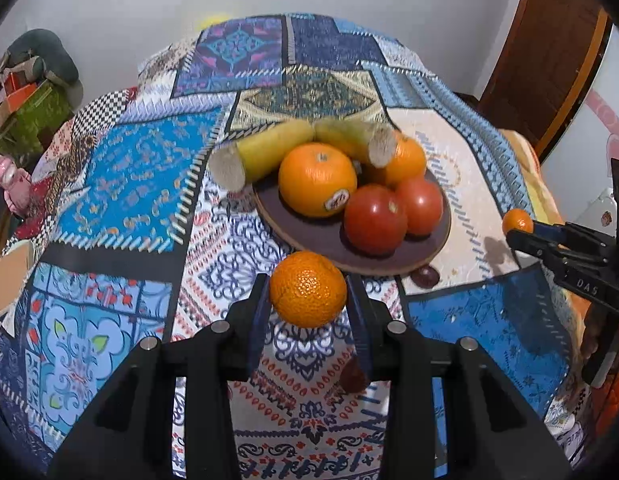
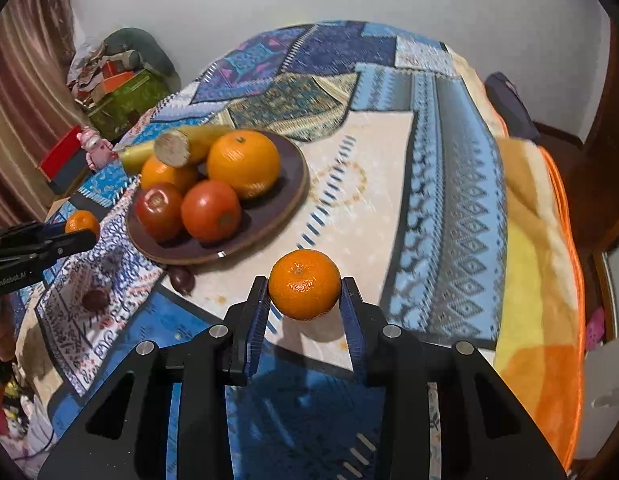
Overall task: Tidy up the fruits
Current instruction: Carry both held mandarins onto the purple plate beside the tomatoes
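Observation:
My left gripper (image 1: 307, 294) is shut on a small mandarin (image 1: 308, 294), held just above the cloth in front of the brown plate (image 1: 389, 258). My right gripper (image 2: 304, 286) is shut on a second mandarin (image 2: 304, 285), right of the plate (image 2: 265, 216). The plate carries two oranges (image 1: 317, 178), two tomatoes (image 1: 375, 218) and two cut banana pieces (image 1: 265, 154). Each gripper shows in the other's view, with its mandarin: the right gripper (image 1: 519, 226) at the right edge, the left gripper (image 2: 83, 228) at the left edge.
A patchwork cloth (image 1: 129, 184) covers the round table. Small dark fruits lie near the plate's front rim (image 1: 425, 277) (image 2: 181, 278) (image 2: 95, 300). A yellow-orange blanket (image 2: 537, 260) lies at the right, boxes and clutter (image 2: 121, 88) at the far left by the wall.

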`<state>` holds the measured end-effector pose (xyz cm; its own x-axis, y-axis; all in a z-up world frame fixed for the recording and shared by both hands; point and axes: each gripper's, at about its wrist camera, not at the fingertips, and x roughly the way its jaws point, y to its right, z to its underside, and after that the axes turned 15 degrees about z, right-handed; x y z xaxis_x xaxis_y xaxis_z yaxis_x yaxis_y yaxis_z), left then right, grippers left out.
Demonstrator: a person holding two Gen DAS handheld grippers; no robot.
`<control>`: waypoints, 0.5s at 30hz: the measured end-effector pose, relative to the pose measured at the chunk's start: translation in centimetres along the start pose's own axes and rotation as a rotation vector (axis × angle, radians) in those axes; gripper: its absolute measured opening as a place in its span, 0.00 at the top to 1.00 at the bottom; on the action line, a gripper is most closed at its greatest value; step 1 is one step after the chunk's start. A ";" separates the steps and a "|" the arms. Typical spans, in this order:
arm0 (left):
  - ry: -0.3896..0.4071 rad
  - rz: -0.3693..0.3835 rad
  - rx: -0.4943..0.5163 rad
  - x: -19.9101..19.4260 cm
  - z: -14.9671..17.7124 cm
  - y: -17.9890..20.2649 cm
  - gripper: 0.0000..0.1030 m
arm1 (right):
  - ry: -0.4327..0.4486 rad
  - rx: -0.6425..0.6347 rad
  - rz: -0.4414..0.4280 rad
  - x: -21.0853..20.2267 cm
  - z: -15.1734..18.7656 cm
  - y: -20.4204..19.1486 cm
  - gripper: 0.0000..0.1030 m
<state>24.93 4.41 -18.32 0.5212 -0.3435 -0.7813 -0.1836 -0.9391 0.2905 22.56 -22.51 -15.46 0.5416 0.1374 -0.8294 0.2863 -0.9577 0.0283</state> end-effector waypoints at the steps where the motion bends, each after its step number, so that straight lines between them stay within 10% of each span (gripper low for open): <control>1: 0.009 0.001 0.003 -0.2 -0.4 0.1 0.64 | 0.005 -0.002 -0.004 -0.1 -0.2 -0.2 0.68; 15: 0.040 0.010 -0.003 0.8 -3.3 -0.5 0.64 | 0.043 -0.017 -0.029 1.7 -4.1 -2.6 0.68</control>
<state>28.23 4.62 -17.28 0.5521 -0.3525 -0.7556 -0.1867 -0.9355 0.3000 25.95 -18.79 -14.62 0.5660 0.1764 -0.8053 0.3158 -0.9487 0.0142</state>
